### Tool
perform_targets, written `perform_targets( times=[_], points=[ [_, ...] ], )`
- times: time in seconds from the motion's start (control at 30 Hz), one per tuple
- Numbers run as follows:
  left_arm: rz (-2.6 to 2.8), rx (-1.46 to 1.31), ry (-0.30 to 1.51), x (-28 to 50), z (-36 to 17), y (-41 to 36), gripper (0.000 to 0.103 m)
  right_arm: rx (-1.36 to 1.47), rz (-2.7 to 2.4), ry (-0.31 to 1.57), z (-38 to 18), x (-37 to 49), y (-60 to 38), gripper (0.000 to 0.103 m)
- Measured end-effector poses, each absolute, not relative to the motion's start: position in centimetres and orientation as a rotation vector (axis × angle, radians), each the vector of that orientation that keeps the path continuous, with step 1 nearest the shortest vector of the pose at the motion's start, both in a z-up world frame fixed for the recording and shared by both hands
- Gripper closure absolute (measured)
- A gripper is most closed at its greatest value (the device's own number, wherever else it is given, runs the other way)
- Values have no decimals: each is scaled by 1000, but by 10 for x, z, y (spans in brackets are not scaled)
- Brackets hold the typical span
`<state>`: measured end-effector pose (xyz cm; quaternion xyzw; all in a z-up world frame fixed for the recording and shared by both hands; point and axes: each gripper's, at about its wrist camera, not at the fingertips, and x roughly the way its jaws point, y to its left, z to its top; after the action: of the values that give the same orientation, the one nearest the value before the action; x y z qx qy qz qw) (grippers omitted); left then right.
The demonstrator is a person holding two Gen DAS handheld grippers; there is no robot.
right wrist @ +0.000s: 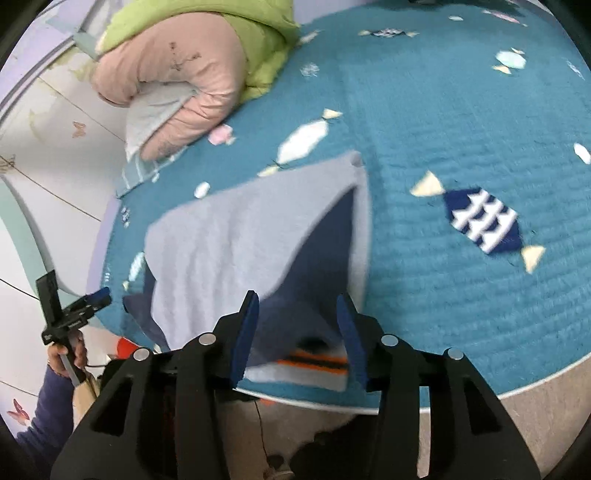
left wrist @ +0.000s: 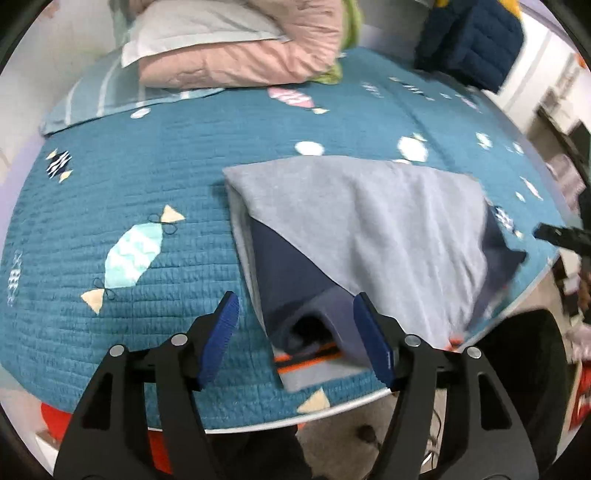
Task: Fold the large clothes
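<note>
left gripper point(left wrist: 295, 339): jaws spread wide, nothing held, poised over the near edge of the bed.
right gripper point(right wrist: 299, 336): likewise released, empty, aimed at the same near end.
garment point(left wrist: 362, 229): grey with navy inner panel and an orange-striped hem point(left wrist: 306, 356), partly folded, lying on the quilt point(left wrist: 147, 184) at the bed's near edge, the hem close to the drop.
farther: pink duvet point(left wrist: 240, 55) and pillow point(left wrist: 199, 26) at the headboard, navy jacket point(left wrist: 472, 40) far right.
risks, as judged: a pull toward the edge could drag the hem off the bed; a pinch taking only the top grey layer would undo the fold; a jaw catching the quilt would lift it too.
</note>
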<state>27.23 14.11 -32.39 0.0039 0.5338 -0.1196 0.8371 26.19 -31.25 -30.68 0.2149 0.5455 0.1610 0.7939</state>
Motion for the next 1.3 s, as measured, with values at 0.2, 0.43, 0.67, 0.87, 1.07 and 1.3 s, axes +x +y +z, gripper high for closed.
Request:
perform_targets(
  times=[0.2,0.43,0.67,0.87,1.07,1.3],
  points=[
    [-200,-143,1214,286,-350,144,37,391,265,1466,-388,271,-277,97],
    [-159,-285,1238,280,-367,155,33,416,261,1507,-404,252,-274,102],
    [-159,-290,1231,273,-373,145,98,488,266,1490,-407,251,-287,102],
    [-137,-302,1210,246,-371,158,99,458,256,1479,-405,249,-285,102],
    [-113,-289,1247,242,-392,160,94,482,248,1467,-405,248,-285,100],
    [-147,-371,1098,236,-363,174,25,482,334,1272,-341,247,-268,95]
  ],
)
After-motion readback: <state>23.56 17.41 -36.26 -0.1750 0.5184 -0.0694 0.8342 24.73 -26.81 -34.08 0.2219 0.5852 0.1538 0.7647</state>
